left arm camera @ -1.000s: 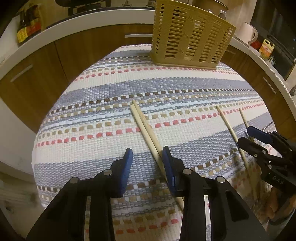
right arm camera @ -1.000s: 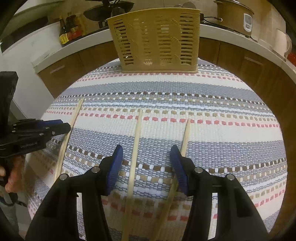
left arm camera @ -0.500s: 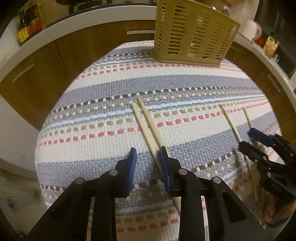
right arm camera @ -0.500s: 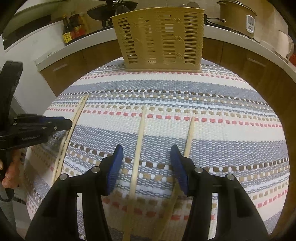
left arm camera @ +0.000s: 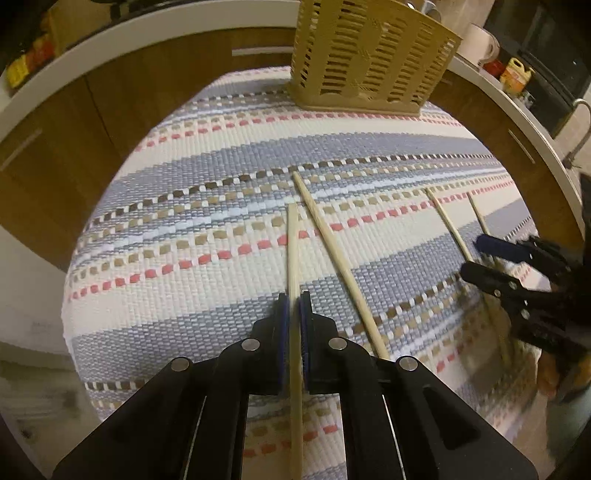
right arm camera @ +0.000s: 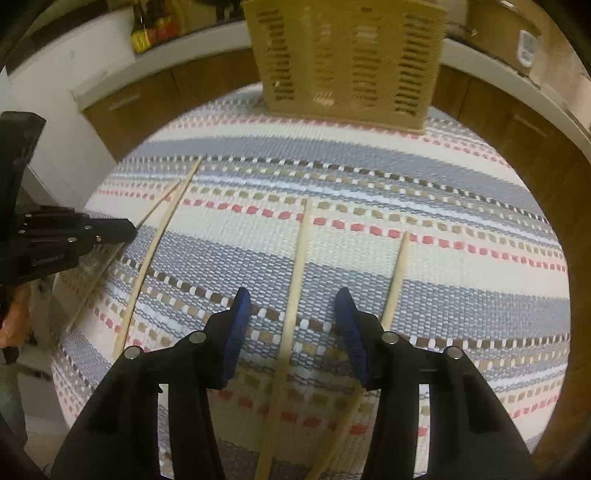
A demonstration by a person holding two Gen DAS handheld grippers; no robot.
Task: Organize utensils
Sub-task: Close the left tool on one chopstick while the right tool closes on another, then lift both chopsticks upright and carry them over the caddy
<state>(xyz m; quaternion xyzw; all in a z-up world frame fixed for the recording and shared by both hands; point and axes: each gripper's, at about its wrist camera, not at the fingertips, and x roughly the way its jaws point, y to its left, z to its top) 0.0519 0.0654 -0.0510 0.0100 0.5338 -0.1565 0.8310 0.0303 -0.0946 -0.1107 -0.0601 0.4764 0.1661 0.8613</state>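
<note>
Several wooden chopsticks lie on a striped woven mat. My left gripper is shut on one chopstick, which runs straight between its blue pads. A second chopstick lies just right of it on the mat. My right gripper has its jaws closing around a chopstick that lies between the pads without touching them. Another chopstick passes under its right finger. A tan slotted utensil basket stands at the mat's far edge.
The mat covers a small table ringed by a white counter with wooden cabinets. Bottles, a white mug and a cooker sit on the counter. A hand holds the left gripper at the mat's left edge.
My left gripper's jaws closed onto one chopstick of the pair, and that stick now points straight ahead, apart from its neighbour. My right gripper's jaws narrowed slightly around the middle chopstick.
</note>
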